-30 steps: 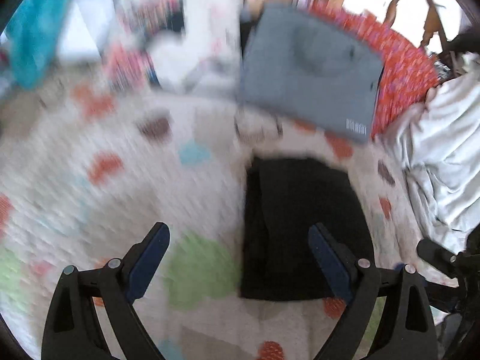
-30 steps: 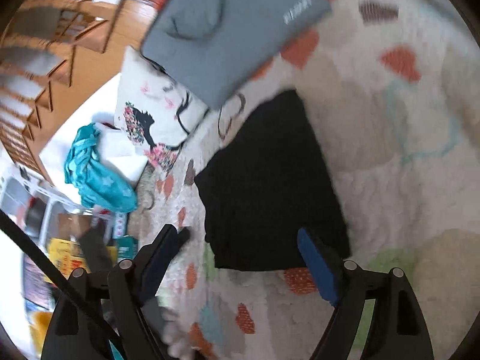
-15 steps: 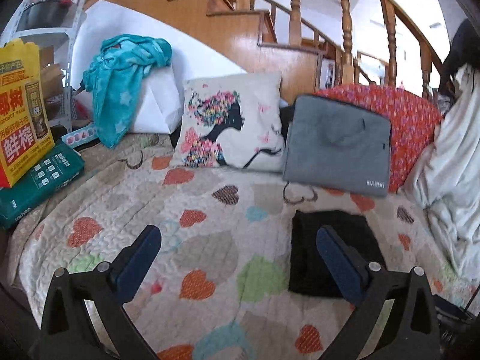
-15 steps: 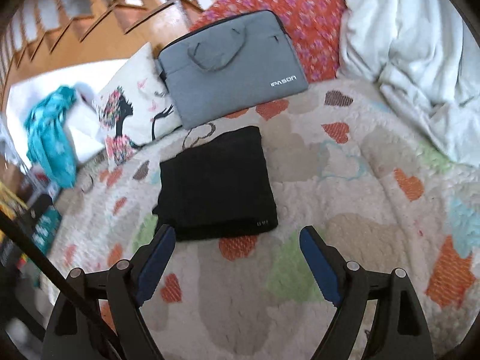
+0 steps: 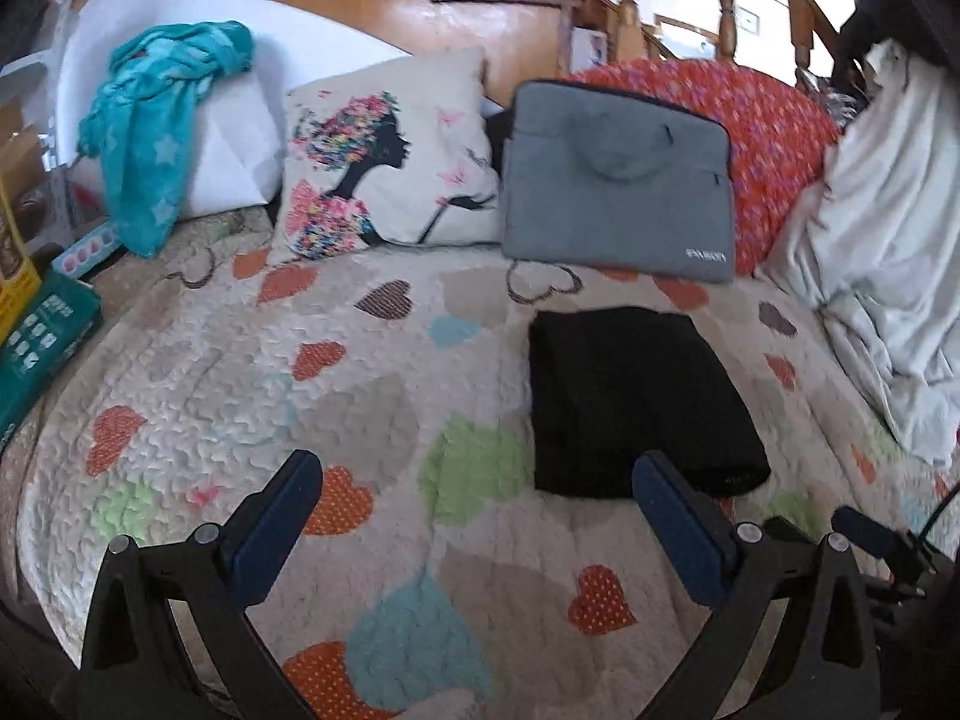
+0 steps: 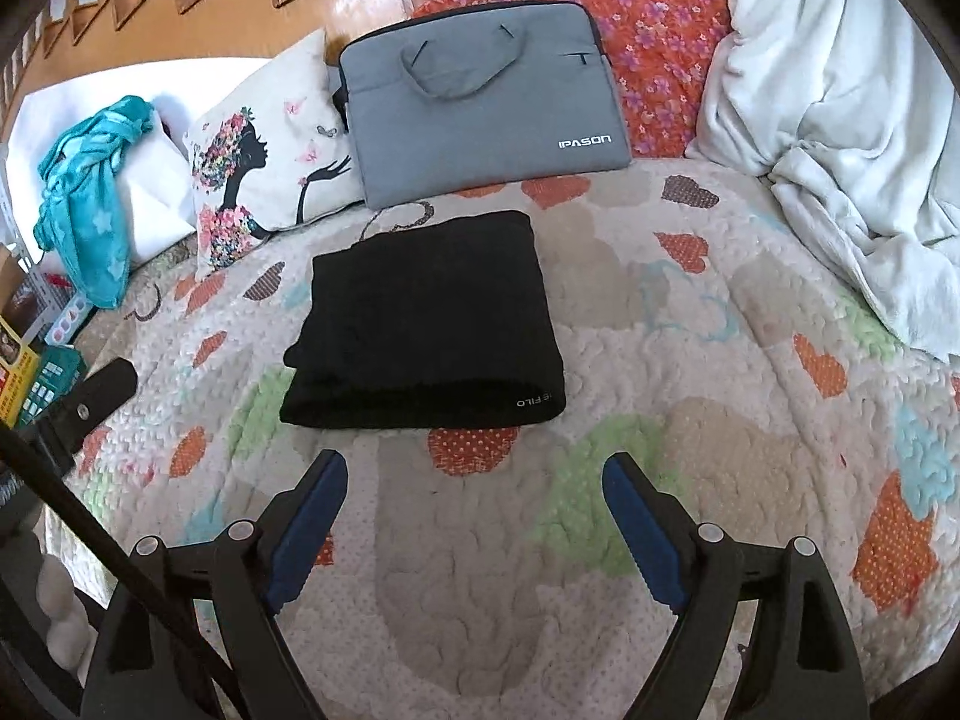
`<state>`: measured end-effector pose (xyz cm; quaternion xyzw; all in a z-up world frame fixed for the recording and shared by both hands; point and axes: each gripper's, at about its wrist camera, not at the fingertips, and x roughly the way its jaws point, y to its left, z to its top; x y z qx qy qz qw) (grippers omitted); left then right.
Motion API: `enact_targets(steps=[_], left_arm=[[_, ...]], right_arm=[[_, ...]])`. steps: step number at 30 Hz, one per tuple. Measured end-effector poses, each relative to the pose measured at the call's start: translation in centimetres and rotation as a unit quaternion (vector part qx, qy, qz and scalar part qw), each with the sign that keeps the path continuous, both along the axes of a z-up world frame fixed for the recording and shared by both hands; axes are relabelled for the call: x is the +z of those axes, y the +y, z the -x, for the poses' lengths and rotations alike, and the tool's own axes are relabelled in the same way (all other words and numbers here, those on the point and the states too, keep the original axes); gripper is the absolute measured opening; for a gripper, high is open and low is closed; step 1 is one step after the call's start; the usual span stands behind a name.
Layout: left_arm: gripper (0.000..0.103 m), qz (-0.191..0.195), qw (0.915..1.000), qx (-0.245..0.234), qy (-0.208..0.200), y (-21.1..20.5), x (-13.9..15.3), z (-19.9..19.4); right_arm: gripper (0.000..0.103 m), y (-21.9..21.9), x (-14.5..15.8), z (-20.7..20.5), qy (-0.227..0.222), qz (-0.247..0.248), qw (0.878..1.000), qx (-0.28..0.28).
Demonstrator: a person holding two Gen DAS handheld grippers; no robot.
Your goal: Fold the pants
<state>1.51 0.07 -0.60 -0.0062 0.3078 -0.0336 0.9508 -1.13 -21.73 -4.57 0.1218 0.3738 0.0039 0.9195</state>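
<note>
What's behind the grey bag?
The grey fabric laptop bag leans on a red flowered cushion, beside a white printed pillow. The cushion's lower left part is hidden behind it.

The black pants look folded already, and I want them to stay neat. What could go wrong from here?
The pants lie as a loose stack on a soft quilt; brushing one with either open gripper, left or right, could spill the layers. The grey laptop bag leaning just behind might slide onto them.
</note>
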Motion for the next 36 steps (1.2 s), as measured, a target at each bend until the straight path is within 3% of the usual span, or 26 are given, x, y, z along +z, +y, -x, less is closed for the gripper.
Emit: enact_targets(steps=[14,36], left_arm=[[0.103,0.002,0.9978,-0.012,0.066,-0.7,-3.2,-2.2],[0.103,0.011,0.9953,-0.017,0.095,-0.3,-4.9,-3.3]], right_arm=[[0.092,-0.4,-2.0,-1.6,0.026,-0.004,1.000,-0.007],[0.092,0.2,-3.0,-2.4,0.039,0.009,0.999,0.003]])
